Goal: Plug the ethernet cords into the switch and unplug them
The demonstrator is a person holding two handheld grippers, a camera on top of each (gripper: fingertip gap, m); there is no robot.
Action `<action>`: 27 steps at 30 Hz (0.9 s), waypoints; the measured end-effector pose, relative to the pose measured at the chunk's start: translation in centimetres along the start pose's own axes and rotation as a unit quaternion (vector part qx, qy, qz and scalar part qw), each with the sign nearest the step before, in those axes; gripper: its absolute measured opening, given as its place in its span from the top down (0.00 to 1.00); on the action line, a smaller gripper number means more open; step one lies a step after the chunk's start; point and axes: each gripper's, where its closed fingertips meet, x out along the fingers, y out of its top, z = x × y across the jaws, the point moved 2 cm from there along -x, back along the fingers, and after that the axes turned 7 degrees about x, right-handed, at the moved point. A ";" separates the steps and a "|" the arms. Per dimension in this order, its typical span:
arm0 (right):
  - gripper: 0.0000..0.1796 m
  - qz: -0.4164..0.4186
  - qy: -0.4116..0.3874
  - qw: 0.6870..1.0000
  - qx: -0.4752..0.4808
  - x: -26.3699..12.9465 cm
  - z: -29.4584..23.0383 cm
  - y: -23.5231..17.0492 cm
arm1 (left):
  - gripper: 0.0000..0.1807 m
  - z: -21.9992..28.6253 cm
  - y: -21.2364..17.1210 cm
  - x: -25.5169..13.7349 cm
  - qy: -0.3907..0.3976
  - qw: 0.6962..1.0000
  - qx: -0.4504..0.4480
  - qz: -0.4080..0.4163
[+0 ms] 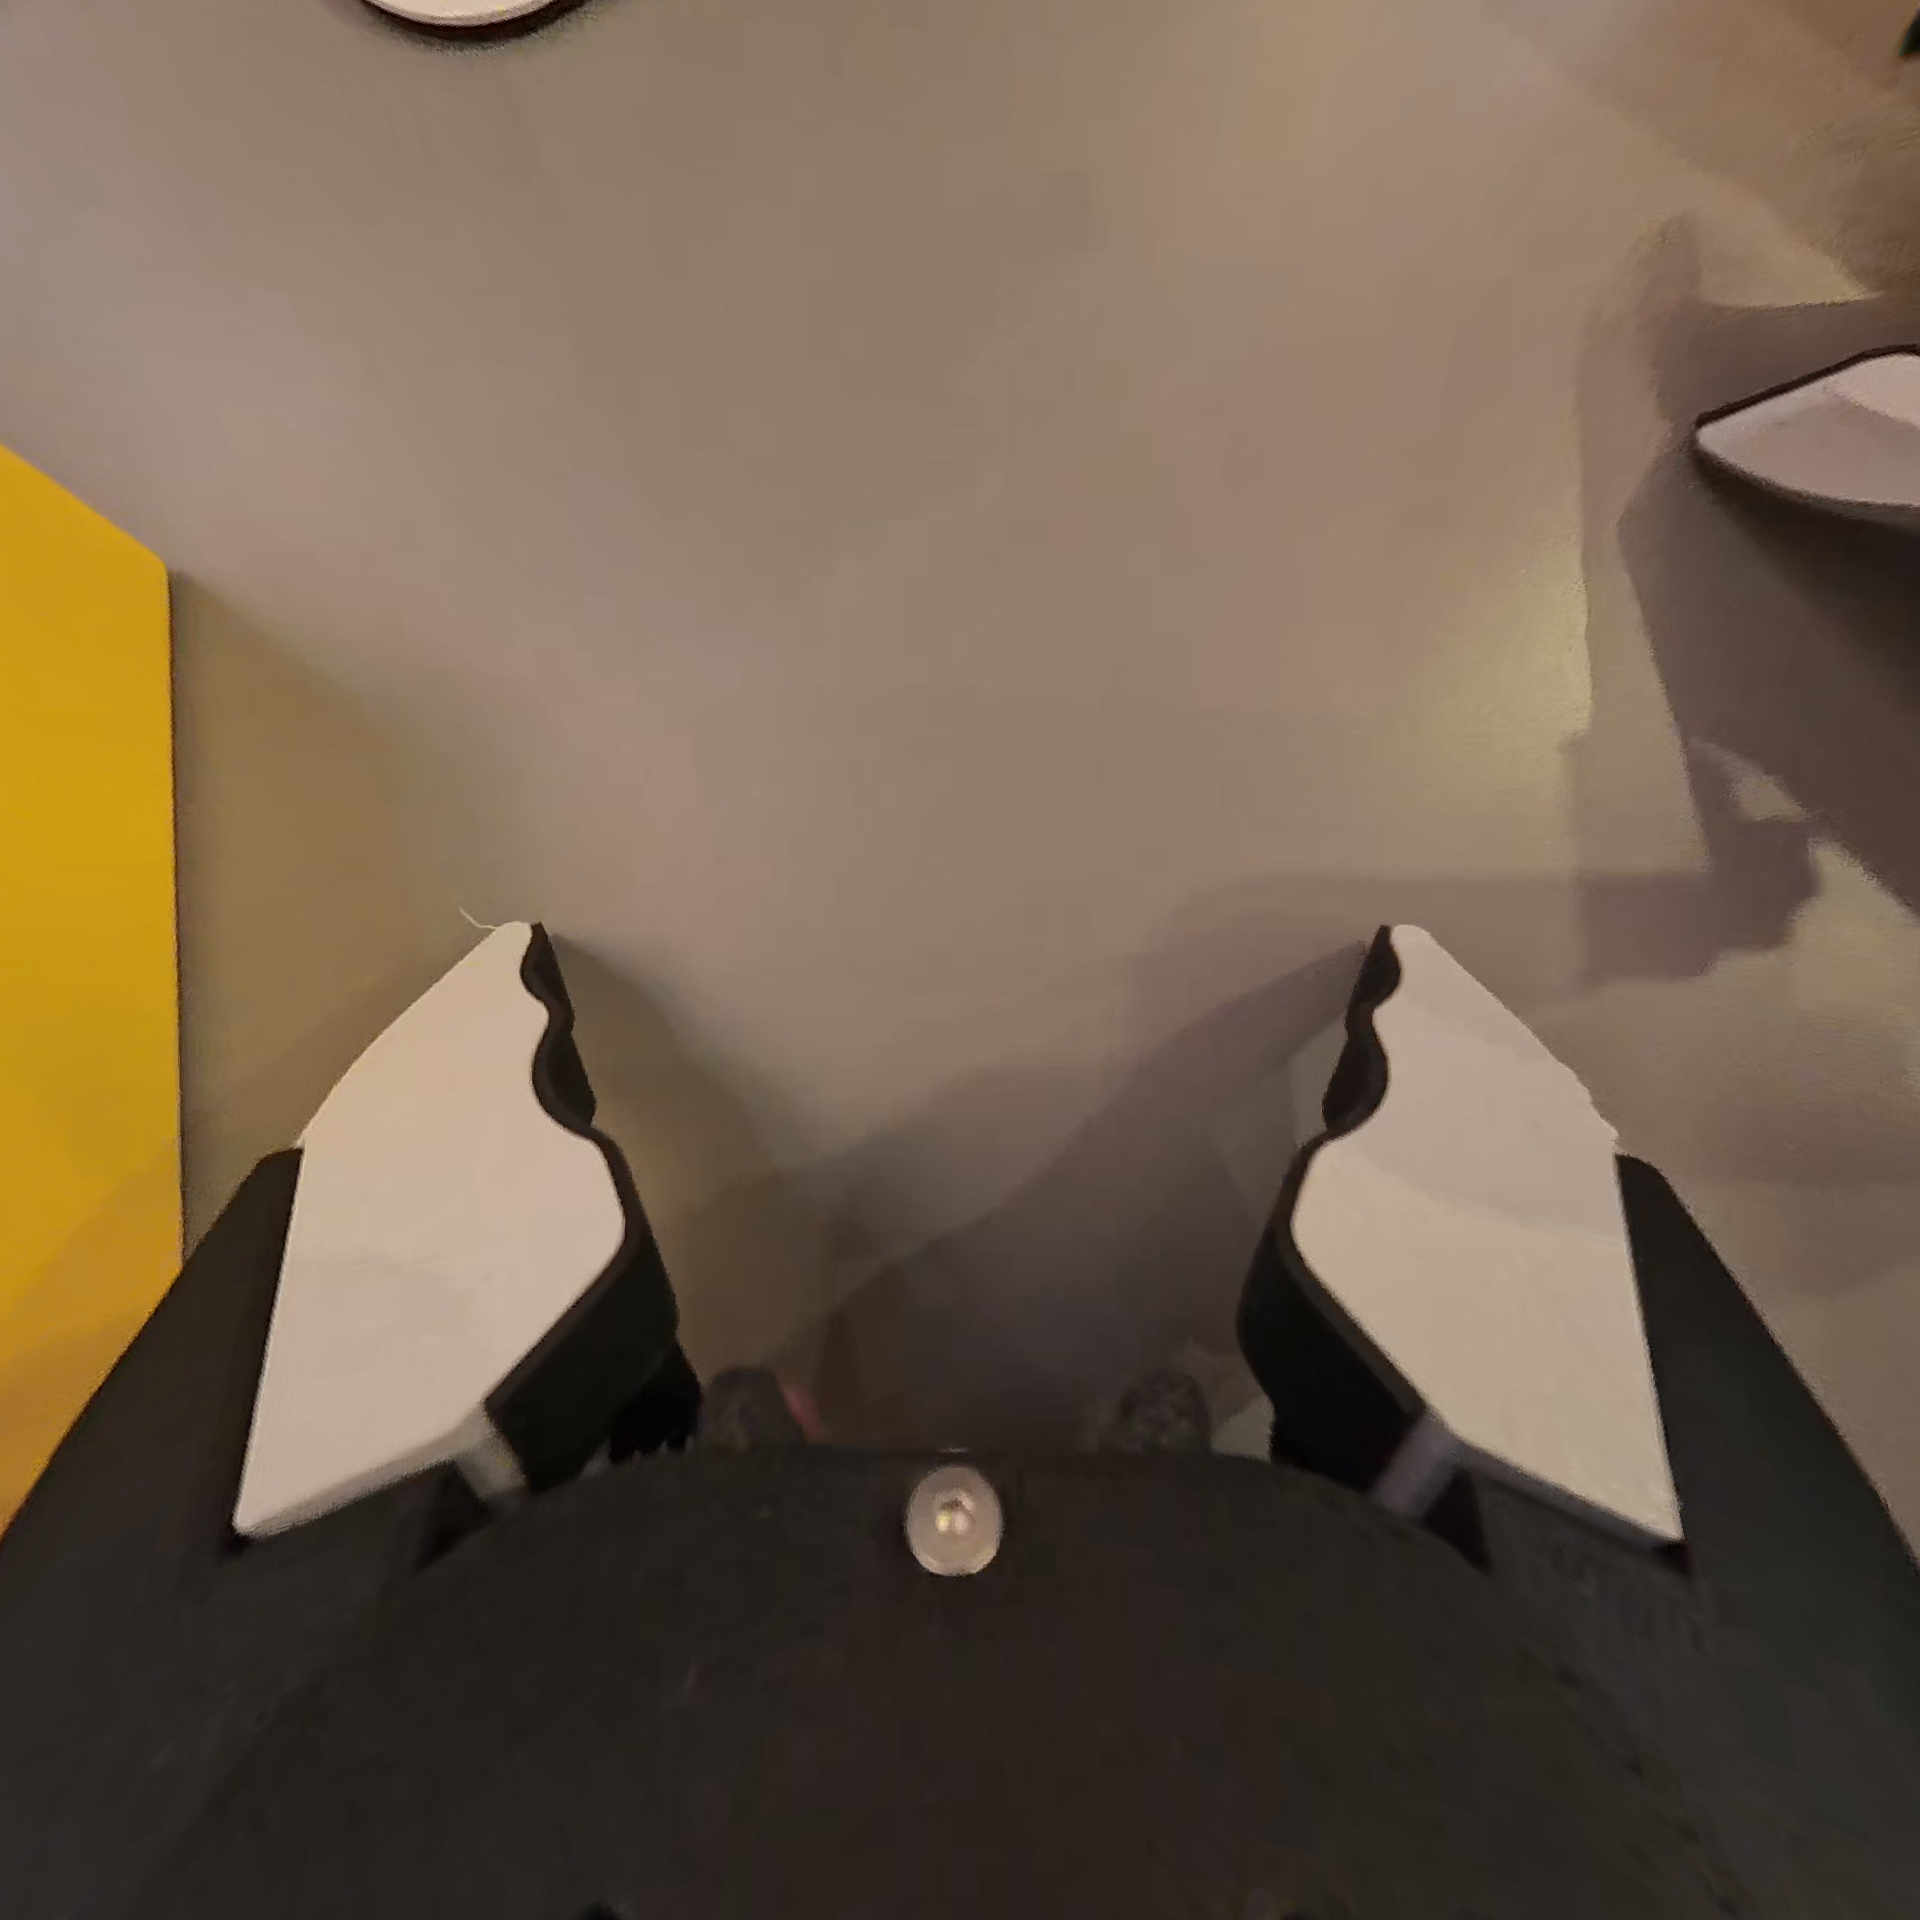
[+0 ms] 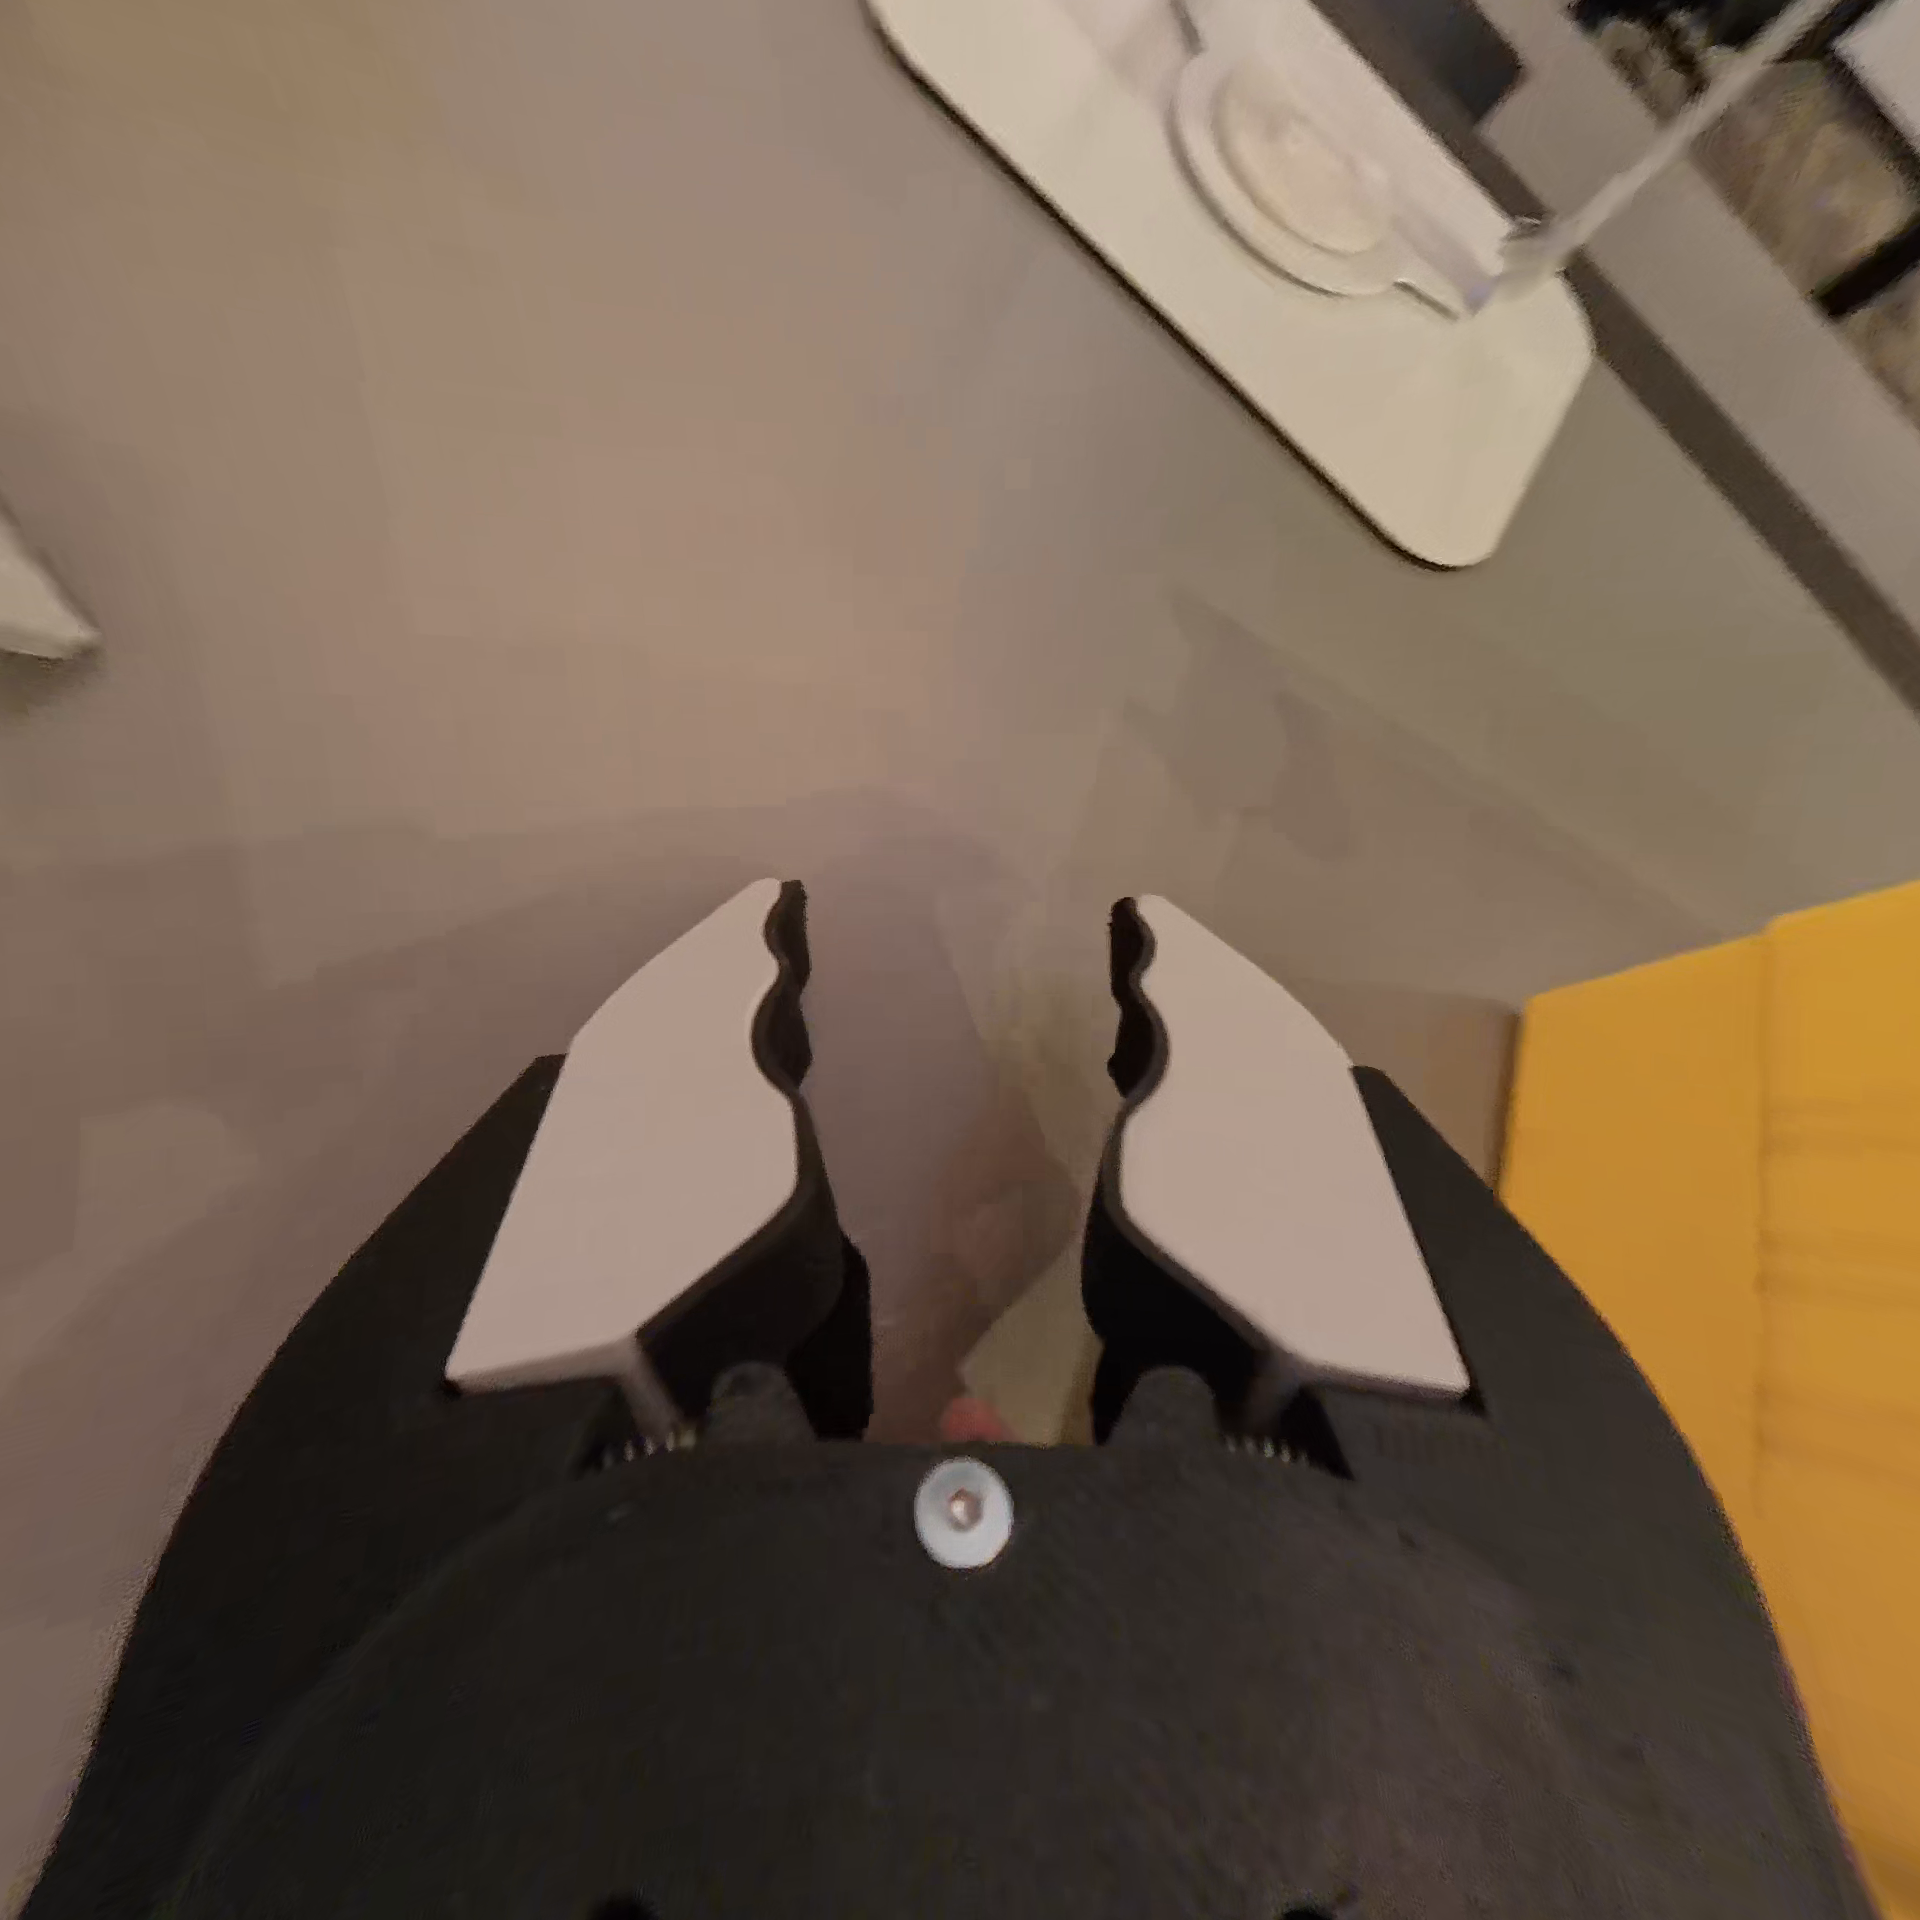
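Note:
No ethernet cord and no switch shows in either view. My left gripper [image 1: 956, 940] is wide open and empty, pointing down at the bare grey tabletop [image 1: 935, 520]. My right gripper [image 2: 956, 904] is open with a narrower gap, empty, also over the bare grey tabletop [image 2: 520, 520]. The tip of a white gripper finger [image 1: 1829, 436], likely the other gripper's, shows at the right edge of the left wrist view.
A yellow flat object [image 1: 73, 883] lies at the left edge of the left wrist view; one [image 2: 1714, 1299] lies at the lower right of the right wrist view. A white monitor base [image 2: 1299, 291] with a clear stand sits at the far right by the table edge [image 2: 1766, 499].

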 end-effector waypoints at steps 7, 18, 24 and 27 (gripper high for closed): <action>0.71 -0.023 0.087 0.993 0.079 0.8 0.6 -0.4 | 0.32 -0.7 0.1 -0.2 0.036 0.999 -0.038 0.005; 0.29 -0.061 0.112 0.986 0.110 1.5 -0.3 -0.8 | 0.59 -2.0 0.0 -1.0 0.084 0.993 -0.075 0.019; 0.18 -0.076 0.103 0.985 0.120 1.8 0.0 -1.1 | 0.35 -2.4 -0.1 -0.1 0.030 0.999 -0.032 0.004; 0.18 -0.076 0.103 0.985 0.119 1.8 0.0 -1.1 | 0.27 -2.7 -0.1 0.0 0.032 0.999 -0.033 0.002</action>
